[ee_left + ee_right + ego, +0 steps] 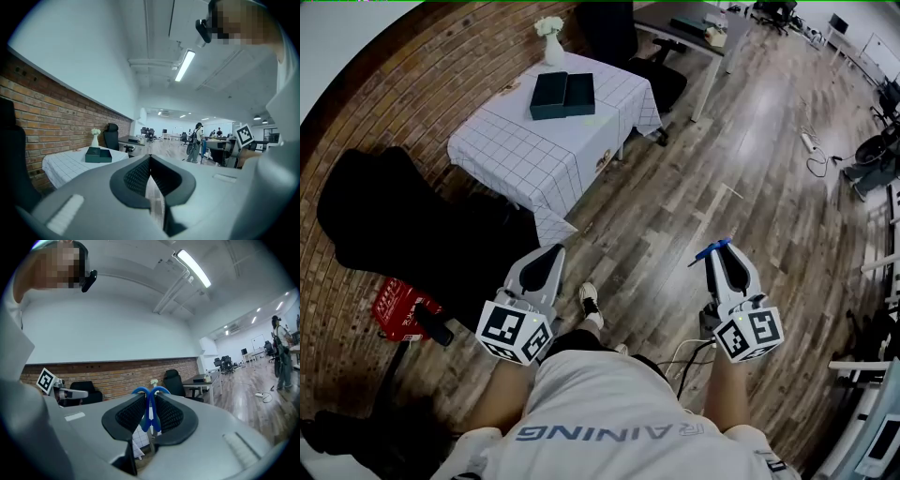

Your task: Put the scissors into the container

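Observation:
Blue-handled scissors point(712, 250) stick out of my right gripper point(721, 255), which is shut on them and held in the air above the wooden floor, at the right of the head view. In the right gripper view the blue handle loops point(150, 412) sit pinched between the dark pads point(131, 414). The container point(562, 95), a dark green open box, lies on the checked tablecloth of the table point(525, 155) far ahead to the left; the same container point(98, 154) shows in the left gripper view. My left gripper point(551, 255) hangs low at the left, shut and holding nothing.
A white vase with flowers point(551, 42) stands on the table behind the box. A black chair point(389, 220) and a red object point(394, 307) are at my left. Another black chair point(633, 52) and a desk point(694, 28) lie beyond. A person point(194, 144) stands far off.

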Demonstrator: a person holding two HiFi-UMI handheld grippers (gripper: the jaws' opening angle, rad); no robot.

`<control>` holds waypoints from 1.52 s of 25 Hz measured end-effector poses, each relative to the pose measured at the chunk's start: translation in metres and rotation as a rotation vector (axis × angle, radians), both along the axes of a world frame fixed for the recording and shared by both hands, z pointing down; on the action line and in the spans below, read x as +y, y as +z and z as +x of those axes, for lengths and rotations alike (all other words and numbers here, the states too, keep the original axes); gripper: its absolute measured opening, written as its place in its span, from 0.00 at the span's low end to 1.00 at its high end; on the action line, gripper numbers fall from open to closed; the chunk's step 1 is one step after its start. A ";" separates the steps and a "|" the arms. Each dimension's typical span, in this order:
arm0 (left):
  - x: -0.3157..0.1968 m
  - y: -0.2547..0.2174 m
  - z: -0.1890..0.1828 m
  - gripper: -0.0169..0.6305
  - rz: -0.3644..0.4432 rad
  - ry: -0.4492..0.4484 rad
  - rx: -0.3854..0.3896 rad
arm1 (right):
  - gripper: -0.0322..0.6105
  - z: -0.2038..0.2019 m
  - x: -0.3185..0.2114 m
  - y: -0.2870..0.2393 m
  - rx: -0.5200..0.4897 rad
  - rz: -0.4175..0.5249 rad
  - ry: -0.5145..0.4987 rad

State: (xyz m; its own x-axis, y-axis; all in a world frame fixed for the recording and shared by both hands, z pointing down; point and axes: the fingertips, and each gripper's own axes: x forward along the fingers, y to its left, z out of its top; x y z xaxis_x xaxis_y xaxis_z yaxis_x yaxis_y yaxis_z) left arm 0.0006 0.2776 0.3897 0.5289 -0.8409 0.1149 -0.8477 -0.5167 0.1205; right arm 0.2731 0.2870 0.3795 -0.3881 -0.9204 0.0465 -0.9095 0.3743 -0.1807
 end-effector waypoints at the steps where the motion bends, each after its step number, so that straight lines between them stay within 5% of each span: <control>1: -0.011 0.000 0.002 0.03 0.000 0.004 0.004 | 0.20 0.002 -0.009 -0.001 0.003 -0.002 0.004; 17: -0.202 -0.023 -0.027 0.03 0.022 0.041 0.024 | 0.20 -0.034 -0.190 -0.025 0.030 -0.011 0.021; 28: -0.273 0.004 -0.093 0.03 -0.022 -0.031 0.057 | 0.20 -0.093 -0.285 -0.013 0.042 -0.047 -0.030; 38: -0.341 0.023 -0.113 0.03 -0.060 -0.147 0.048 | 0.20 -0.118 -0.390 0.001 0.018 -0.079 -0.166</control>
State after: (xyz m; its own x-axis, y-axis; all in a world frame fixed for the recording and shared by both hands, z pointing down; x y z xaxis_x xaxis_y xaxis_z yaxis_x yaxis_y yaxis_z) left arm -0.1128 -0.0630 0.4124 0.4067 -0.9020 0.1447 -0.9061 -0.3782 0.1894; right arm 0.1548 -0.1027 0.3809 -0.5324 -0.8372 0.1246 -0.8400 0.5044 -0.1999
